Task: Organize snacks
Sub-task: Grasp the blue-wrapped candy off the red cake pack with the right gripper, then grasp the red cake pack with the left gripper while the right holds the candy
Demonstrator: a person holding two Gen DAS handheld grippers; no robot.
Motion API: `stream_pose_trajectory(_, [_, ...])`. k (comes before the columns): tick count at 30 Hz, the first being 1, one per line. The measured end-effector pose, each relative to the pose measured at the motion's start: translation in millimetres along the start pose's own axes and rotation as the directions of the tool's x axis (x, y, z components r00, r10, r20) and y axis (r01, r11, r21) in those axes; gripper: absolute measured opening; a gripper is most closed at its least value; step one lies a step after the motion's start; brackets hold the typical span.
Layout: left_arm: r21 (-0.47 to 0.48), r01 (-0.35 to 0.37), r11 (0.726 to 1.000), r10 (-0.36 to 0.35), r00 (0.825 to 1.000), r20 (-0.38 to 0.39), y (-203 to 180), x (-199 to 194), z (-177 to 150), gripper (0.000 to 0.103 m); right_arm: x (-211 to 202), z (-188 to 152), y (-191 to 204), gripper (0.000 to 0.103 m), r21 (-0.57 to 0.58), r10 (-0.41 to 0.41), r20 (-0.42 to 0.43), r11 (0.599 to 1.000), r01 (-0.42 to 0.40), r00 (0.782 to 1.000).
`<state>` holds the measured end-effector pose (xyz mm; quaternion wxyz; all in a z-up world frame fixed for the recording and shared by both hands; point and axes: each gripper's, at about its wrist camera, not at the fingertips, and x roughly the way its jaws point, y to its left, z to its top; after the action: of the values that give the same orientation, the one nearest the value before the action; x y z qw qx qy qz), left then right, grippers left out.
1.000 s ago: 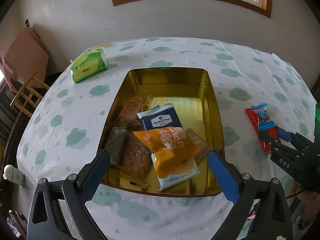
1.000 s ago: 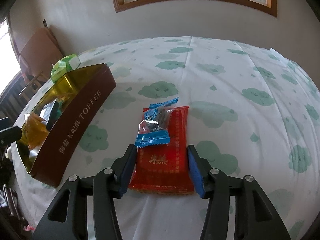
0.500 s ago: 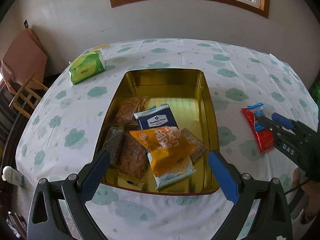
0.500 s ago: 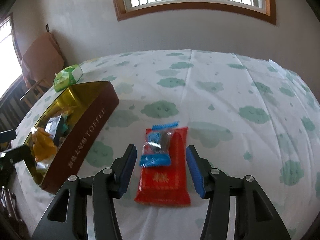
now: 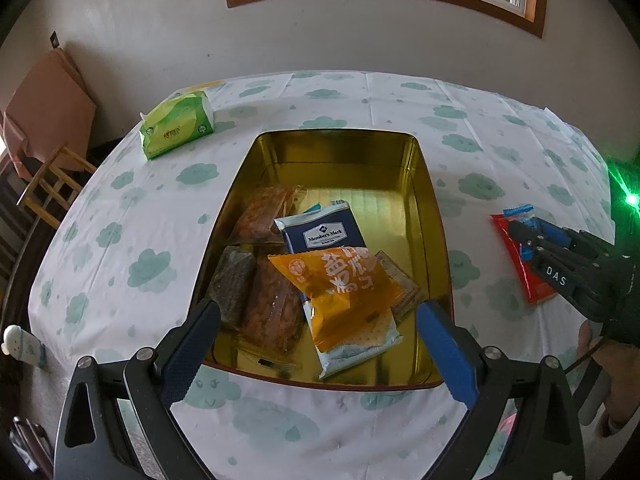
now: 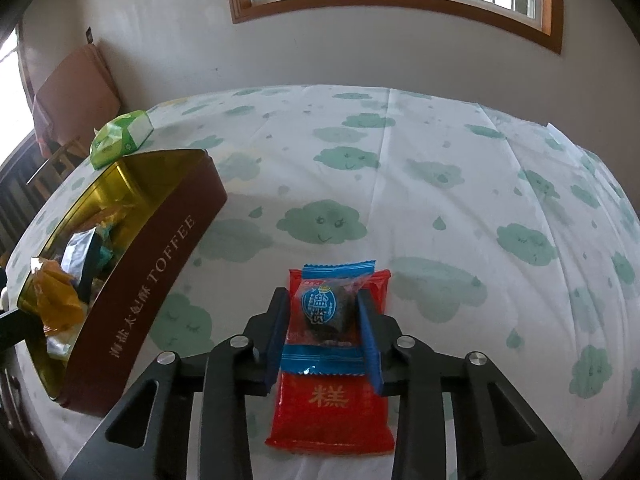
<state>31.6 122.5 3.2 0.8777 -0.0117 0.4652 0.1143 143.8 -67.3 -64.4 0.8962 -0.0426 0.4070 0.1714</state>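
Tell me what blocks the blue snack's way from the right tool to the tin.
Nothing visible does. The right tool is shut on the blue snack, above the red packet. Only bare tablecloth lies between them and the tin, whose far half is unfilled.

Tin (image 5: pixel 424 184) — polished gold metal inside, matt brown outside; tablecloth (image 6: pixel 440 208) of matt, creased printed cloth; red packet (image 6: pixel 332 412) and blue-ended sweet wrapper (image 6: pixel 326 320) — glossy plastic film; window frame (image 6: pixel 400 0) of varnished wood.
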Motion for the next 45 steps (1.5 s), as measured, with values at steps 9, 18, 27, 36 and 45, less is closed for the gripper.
stream_pose_trajectory(9, [0.018,-0.004,1.0,0.004,1.0,0.007,-8,0,-1,0.098,-5,-2,-1,0.031,0.003,-0.003,0.006,1.0,0.003,1.0])
stream_pose_trajectory(18, [0.064,0.014,0.998,-0.015,1.0,0.01,-36,-8,-3,0.098,-22,-9,-21,0.03,0.014,-0.03,0.026,0.999,0.029,0.999])
stream_pose_trajectory(27, [0.115,0.03,0.993,-0.033,0.999,0.027,-64,-12,-2,0.098,-38,-19,-62,0.03,0.063,-0.082,0.047,0.995,0.079,0.996])
stream_pose_trajectory(36, [0.144,0.076,0.987,-0.079,0.997,0.012,-102,-6,3,0.098,-41,-39,-113,0.03,0.121,-0.161,0.027,0.98,0.157,0.987])
stream_pose_trajectory(45, [0.124,0.159,0.98,-0.158,0.987,-0.011,-146,14,15,0.098,-44,-49,-142,0.03,0.188,-0.178,0.02,0.967,0.171,0.984])
